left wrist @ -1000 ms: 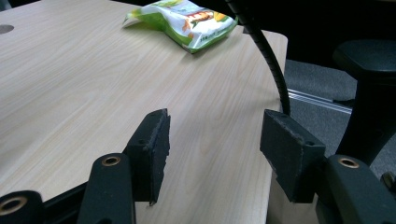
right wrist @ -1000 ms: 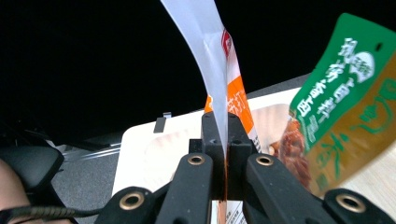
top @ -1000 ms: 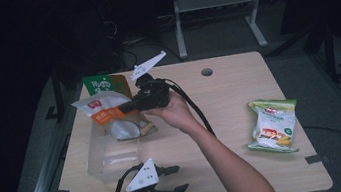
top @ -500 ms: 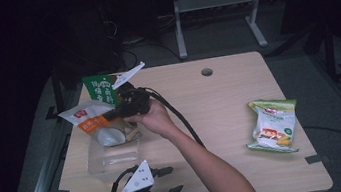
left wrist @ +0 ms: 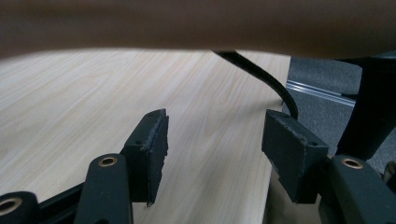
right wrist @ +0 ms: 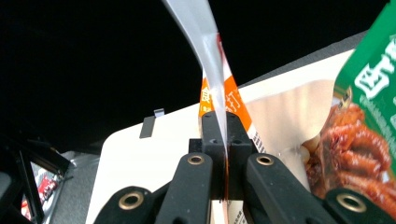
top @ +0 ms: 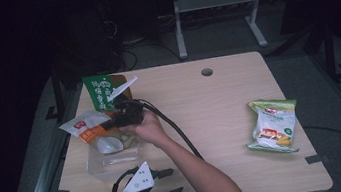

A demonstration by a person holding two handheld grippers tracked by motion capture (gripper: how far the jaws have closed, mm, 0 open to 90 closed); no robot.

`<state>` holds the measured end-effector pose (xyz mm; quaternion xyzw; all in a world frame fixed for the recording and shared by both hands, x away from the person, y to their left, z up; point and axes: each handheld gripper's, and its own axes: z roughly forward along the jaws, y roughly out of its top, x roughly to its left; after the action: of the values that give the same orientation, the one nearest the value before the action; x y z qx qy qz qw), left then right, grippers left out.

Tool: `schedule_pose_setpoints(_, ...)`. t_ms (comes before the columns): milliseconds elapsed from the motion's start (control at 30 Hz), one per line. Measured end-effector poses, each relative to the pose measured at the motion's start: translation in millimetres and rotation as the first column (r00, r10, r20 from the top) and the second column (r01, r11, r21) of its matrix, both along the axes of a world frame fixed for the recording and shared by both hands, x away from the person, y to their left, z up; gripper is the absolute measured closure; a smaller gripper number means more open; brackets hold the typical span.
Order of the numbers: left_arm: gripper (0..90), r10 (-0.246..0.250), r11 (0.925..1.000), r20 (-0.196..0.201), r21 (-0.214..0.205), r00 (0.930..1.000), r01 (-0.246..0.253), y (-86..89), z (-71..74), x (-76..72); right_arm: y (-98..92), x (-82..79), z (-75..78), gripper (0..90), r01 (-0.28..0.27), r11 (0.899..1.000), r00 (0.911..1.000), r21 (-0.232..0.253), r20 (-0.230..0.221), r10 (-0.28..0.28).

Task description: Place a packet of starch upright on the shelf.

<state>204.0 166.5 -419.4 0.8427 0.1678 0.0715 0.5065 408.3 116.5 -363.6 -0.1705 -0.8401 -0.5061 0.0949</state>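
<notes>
Carrying an orange-and-white snack packet (top: 84,127), the right gripper (top: 112,123) is coming leftward and down from where it hung a second ago, so the packet is now hanging over the clear plastic bin (top: 112,162) at the table's (top: 211,115) left side rather than above the middle of the wood. In the right gripper view its jaws are clenched tight on the packet's thin edge (right wrist: 223,140), the foil standing up between them. To my eye that means the packet is about to be lowered into the bin, with only the release left.

The left gripper (top: 168,183) is resting near the table's front edge, keeping its place, jaws standing apart with nothing between them in the left gripper view (left wrist: 215,154).

Inside the bin, a whitish rounded packet (top: 107,145) is lying against something tan that I cannot make out. A green packet (top: 98,92) is standing just behind the bin; whether it is inside or leaning on the rim I cannot tell. A green-and-white chip bag (top: 273,126) is lying well apart on the right side, not yet collected.
</notes>
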Motion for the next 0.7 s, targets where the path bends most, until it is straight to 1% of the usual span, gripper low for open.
schedule_pose_setpoints(33,40.4,0.001,1.0000,-0.001,-0.002,1.0000,-0.001,-0.3,-0.2,-0.1,-1.7,0.5,-2.3,89.4,-0.003,1.000,0.9999,0.020,-0.014,0.004)
schedule_pose_setpoints(67,40.4,0.001,1.0000,-0.001,-0.002,1.0000,-0.001,-0.5,-0.4,0.0,-2.8,1.1,-3.0,88.4,-0.007,1.000,0.9999,0.021,-0.011,0.007)
schedule_pose_setpoints(133,40.3,-0.004,1.0000,0.004,0.008,1.0000,0.004,-1.1,-0.7,0.2,-5.1,-0.6,-1.3,83.3,0.011,1.000,0.9999,-0.014,0.008,-0.011)
schedule_pose_setpoints(167,40.3,-0.005,1.0000,0.002,0.007,1.0000,0.005,-1.8,-0.8,-0.1,-6.8,-1.5,0.5,82.5,0.013,1.000,0.9998,-0.025,0.012,-0.013)
schedule_pose_setpoints(233,40.4,-0.010,0.9999,0.004,0.008,0.9999,0.010,-2.9,-1.2,0.0,-11.2,-2.2,2.9,83.3,0.014,0.999,0.9993,-0.043,0.035,-0.013)
schedule_pose_setpoints(267,40.4,-0.010,0.9999,0.002,0.008,0.9999,0.010,-3.5,-1.4,-0.1,-13.4,-3.1,3.9,83.2,0.018,0.998,0.9990,-0.060,0.041,-0.016)
schedule_pose_setpoints(300,40.3,-0.012,0.9999,0.002,0.008,0.9999,0.012,-4.0,-1.5,0.2,-15.4,-2.9,3.6,83.1,0.015,0.998,0.9985,-0.065,0.053,-0.012)
schedule_pose_setpoints(333,40.3,-0.012,0.9999,0.002,0.008,0.9999,0.012,-4.0,-1.5,0.2,-15.4,-2.9,3.6,83.1,0.015,0.998,0.9985,-0.065,0.053,-0.012)
schedule_pose_setpoints(367,40.3,-0.012,0.9999,0.002,0.008,0.9999,0.012,-4.3,-1.5,0.3,-17.2,-3.2,3.2,83.2,0.012,0.998,0.9991,-0.067,0.041,-0.010)
schedule_pose_setpoints(400,40.1,-0.013,0.9999,0.002,0.008,0.9999,0.013,-4.4,-1.6,0.3,-20.7,-3.6,1.9,83.2,0.012,0.997,0.9988,-0.078,0.048,-0.008)
schedule_pose_setpoints(433,40.1,-0.013,0.9999,0.003,0.009,0.9999,0.013,-4.6,-1.7,0.2,-20.7,-3.6,1.9,83.2,0.012,0.997,0.9988,-0.078,0.048,-0.008)
schedule_pose_setpoints(500,39.7,-0.013,0.9998,0.006,0.014,0.9999,0.012,-4.9,-1.9,0.6,-25.1,-4.2,-1.0,85.6,0.014,0.996,0.9988,-0.090,0.047,-0.010)
schedule_pose_setpoints(567,39.2,-0.013,0.9999,0.002,0.010,0.9999,0.013,-5.0,-2.3,1.4,-27.9,-3.2,-2.7,84.1,0.012,0.996,0.9991,-0.086,0.042,-0.008)
schedule_pose_setpoints(600,39.1,-0.014,0.9999,0.002,0.009,0.9999,0.014,-5.1,-2.3,1.6,-29.2,-3.8,-2.2,83.1,0.013,0.996,0.9997,-0.083,0.023,-0.011)
schedule_pose_setpoints(633,39.1,-0.014,0.9999,0.004,0.009,0.9999,0.014,-5.2,-2.3,1.7,-30.7,-3.1,-2.3,82.6,0.014,0.996,0.9993,-0.082,0.035,-0.011)
schedule_pose_setpoints(700,38.7,-0.015,0.9998,0.004,0.012,0.9999,0.015,-5.3,-2.2,2.3,-34.0,-2.6,-1.2,80.2,0.013,0.997,0.9995,-0.079,0.030,-0.011)
